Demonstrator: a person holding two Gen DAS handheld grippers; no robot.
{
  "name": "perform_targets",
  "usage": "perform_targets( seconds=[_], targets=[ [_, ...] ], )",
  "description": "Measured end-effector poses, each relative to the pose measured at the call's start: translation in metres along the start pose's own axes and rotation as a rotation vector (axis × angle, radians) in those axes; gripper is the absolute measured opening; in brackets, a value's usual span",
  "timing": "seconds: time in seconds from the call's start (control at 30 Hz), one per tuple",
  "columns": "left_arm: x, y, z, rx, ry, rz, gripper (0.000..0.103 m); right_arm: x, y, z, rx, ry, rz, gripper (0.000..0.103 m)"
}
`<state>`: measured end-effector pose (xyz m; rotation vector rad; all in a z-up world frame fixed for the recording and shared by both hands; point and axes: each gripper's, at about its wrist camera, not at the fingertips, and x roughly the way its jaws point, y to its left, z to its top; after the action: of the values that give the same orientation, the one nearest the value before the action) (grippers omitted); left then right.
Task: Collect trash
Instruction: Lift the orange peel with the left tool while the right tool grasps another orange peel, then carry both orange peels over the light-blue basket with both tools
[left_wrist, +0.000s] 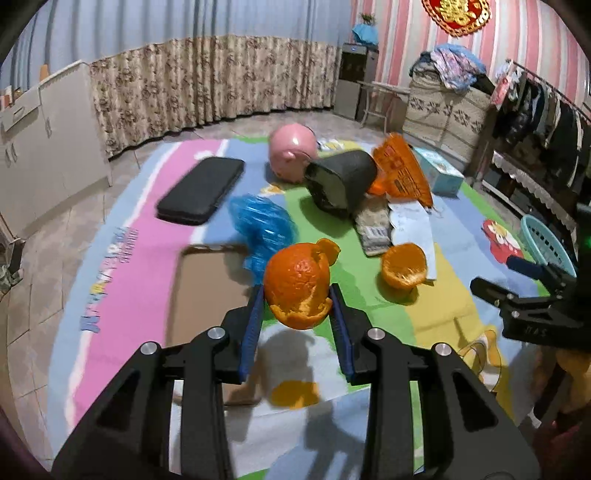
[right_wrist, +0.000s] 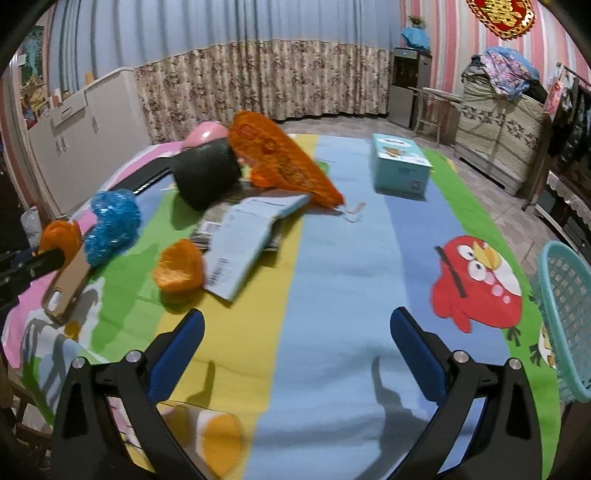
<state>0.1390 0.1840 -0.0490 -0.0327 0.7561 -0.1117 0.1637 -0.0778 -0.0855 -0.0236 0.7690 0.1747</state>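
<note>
A: What has the left gripper (left_wrist: 298, 291) got?

B: A piece of orange peel (left_wrist: 297, 284), a hollow half-shell. The two blue pads (left_wrist: 255, 314) press on it from either side, jaws drawn in to a narrow gap, and it hangs clear of the striped mat (left_wrist: 122, 266), with its shadow on the mat below, at about six o'clock from it.

A: And the right gripper (right_wrist: 297, 332)?

B: Jaws spread wide, nothing between them, only the blue and yellow stripes of the mat underneath. In the left wrist view it comes in from three o'clock.

A: Any other trash lying about?

B: A second orange peel (left_wrist: 404, 266) rests on the mat at about two o'clock from the held one, just beside a white paper sheet (left_wrist: 413, 225). From the right wrist view that second peel sits at ten o'clock of the open jaws. A crumpled blue wrapper (left_wrist: 262, 225) lies at eleven o'clock from the held peel, and an orange plastic bag (left_wrist: 402, 170) leans at the far end, against a dark tipped-over bin (left_wrist: 340, 181).

A: The bin is on its side?

B: Yes, mouth turned toward the left camera, with a pink round thing (left_wrist: 291, 151) touching it behind. A flat black pad (left_wrist: 199, 192) lies at ten o'clock, well apart from the bin, and a light blue box (right_wrist: 400, 170) stands at the far right of the mat.

A: Where is the basket?

B: A teal basket (right_wrist: 565, 314) sits at the mat's right edge, at three o'clock from the right gripper, near the red bird print (right_wrist: 476, 284)
</note>
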Motion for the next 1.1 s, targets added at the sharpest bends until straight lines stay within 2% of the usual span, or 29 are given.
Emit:
perform_targets(
  seconds=[0.13, 0.4, 0.47, 0.5, 0.57, 0.63, 0.73, 0.9, 1.1],
  targets=[
    [-0.005, 0.029, 0.002, -0.038, -0.025, 0.057, 0.034, 0.006, 0.022, 0.003, -0.022, 0.007, 0.033, 0.098],
    [-0.004, 0.073, 0.002, -0.116, -0.058, 0.105, 0.034, 0.038, 0.067, 0.015, -0.080, 0.053, 0.051, 0.095],
    [-0.003, 0.078, 0.001, -0.123, -0.062, 0.111, 0.034, 0.045, 0.075, 0.018, -0.098, 0.069, 0.053, 0.078],
    [-0.002, 0.081, 0.001, -0.129, -0.063, 0.115, 0.034, 0.049, 0.079, 0.018, -0.111, 0.081, 0.050, 0.074],
    [-0.002, 0.085, 0.002, -0.140, -0.065, 0.116, 0.034, 0.051, 0.086, 0.019, -0.137, 0.084, 0.047, 0.058],
    [-0.001, 0.087, 0.003, -0.143, -0.070, 0.115, 0.034, 0.052, 0.091, 0.019, -0.155, 0.093, 0.059, 0.045],
    [-0.002, 0.084, 0.006, -0.141, -0.078, 0.123, 0.034, 0.044, 0.090, 0.020, -0.158, 0.064, 0.071, 0.042],
    [-0.005, 0.072, 0.018, -0.132, -0.097, 0.127, 0.034, 0.013, 0.080, 0.027, -0.153, -0.003, 0.085, 0.042],
    [-0.012, 0.040, 0.035, -0.100, -0.135, 0.108, 0.034, -0.036, 0.028, 0.036, -0.107, -0.085, 0.051, 0.042]
  ],
)
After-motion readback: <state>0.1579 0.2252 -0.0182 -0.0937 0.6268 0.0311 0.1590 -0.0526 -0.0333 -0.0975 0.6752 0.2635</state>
